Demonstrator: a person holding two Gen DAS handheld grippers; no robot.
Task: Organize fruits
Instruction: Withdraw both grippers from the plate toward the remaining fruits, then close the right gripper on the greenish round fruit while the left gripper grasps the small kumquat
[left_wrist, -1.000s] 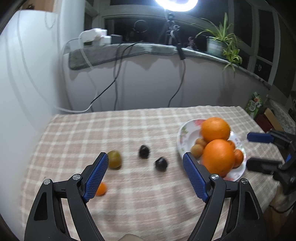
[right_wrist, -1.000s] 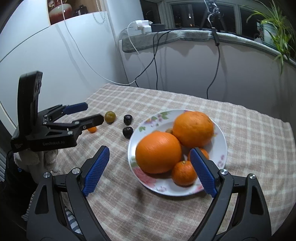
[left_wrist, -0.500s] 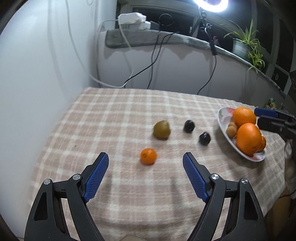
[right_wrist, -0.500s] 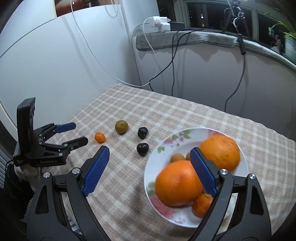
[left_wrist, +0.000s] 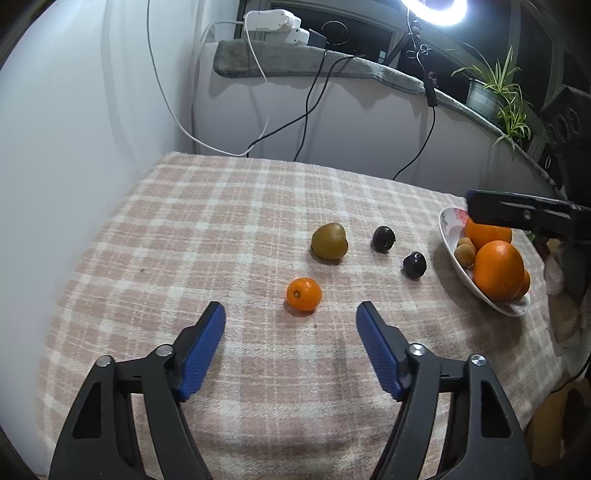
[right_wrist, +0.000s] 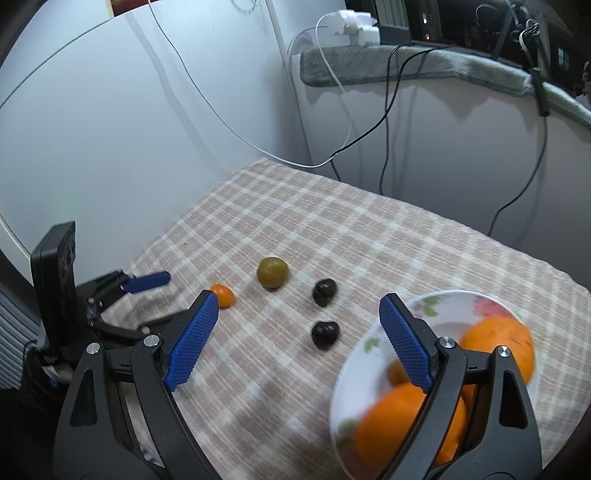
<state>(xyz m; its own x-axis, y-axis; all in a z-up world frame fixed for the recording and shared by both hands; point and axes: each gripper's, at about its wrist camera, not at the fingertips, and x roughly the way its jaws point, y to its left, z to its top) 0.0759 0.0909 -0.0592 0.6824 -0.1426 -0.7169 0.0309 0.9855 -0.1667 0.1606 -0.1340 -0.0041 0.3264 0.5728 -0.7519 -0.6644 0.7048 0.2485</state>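
A small orange mandarin (left_wrist: 304, 294) lies on the checked tablecloth (left_wrist: 221, 229), just beyond my open, empty left gripper (left_wrist: 291, 314). Behind it lie a green-brown fruit (left_wrist: 328, 241) and two dark plums (left_wrist: 383, 239) (left_wrist: 414, 264). A white floral plate (left_wrist: 452, 236) at the right holds two large oranges (left_wrist: 498, 269), small brown fruits and a mandarin. My right gripper (right_wrist: 299, 310) is open and empty above the cloth, left of the plate (right_wrist: 436, 306). The right wrist view also shows the mandarin (right_wrist: 222, 295), the green-brown fruit (right_wrist: 272, 272) and the plums (right_wrist: 325, 291) (right_wrist: 325, 333).
A white wall runs along the table's left side. Cables hang from a grey ledge (left_wrist: 295, 62) behind the table, with a power strip (left_wrist: 277, 26), a ring light and a potted plant (left_wrist: 495, 92). The table's right edge drops off just past the plate.
My left gripper has swung left and moved in on the small mandarin, which now sits between its fingers' line. My right gripper has drawn back and left, off the plate.
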